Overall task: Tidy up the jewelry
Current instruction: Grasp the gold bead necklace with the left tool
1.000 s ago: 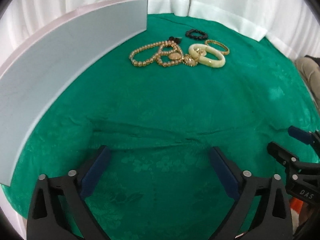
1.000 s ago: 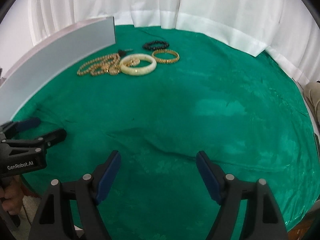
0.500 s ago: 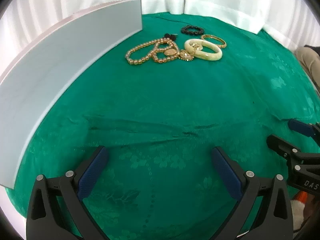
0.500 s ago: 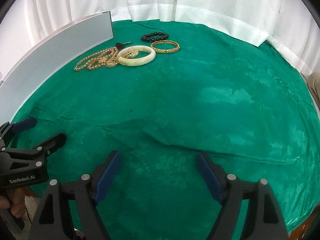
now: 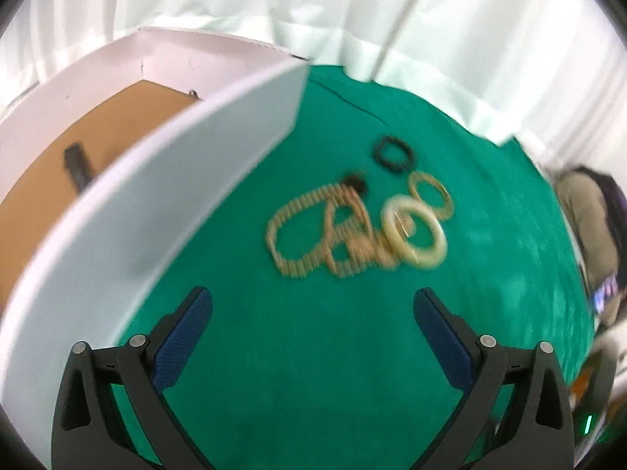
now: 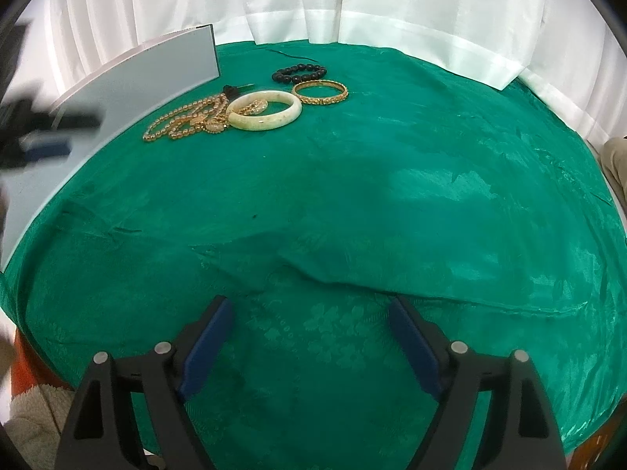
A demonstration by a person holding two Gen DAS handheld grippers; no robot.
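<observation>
Jewelry lies in a cluster on the green cloth: a gold bead necklace [image 6: 184,123] [image 5: 309,231], a cream bangle [image 6: 264,114] [image 5: 415,233], a gold bangle [image 6: 320,93] [image 5: 431,196] and a black bead bracelet [image 6: 299,72] [image 5: 394,154]. A white box [image 5: 188,180] with a brown floor [image 5: 51,164] stands left of them. My left gripper [image 5: 313,313] is open and empty, raised above the cloth just short of the necklace; it shows blurred in the right wrist view [image 6: 43,133]. My right gripper [image 6: 309,321] is open and empty over the near cloth.
A small black item [image 5: 78,166] lies inside the box. White curtains [image 6: 352,8] hang behind the table. The cloth [image 6: 392,215] has a raised fold in front of the right gripper. A person's leg [image 5: 588,211] shows at the right edge.
My left gripper has risen and moved forward toward the jewelry, so the box's inside now shows. My right gripper has barely moved.
</observation>
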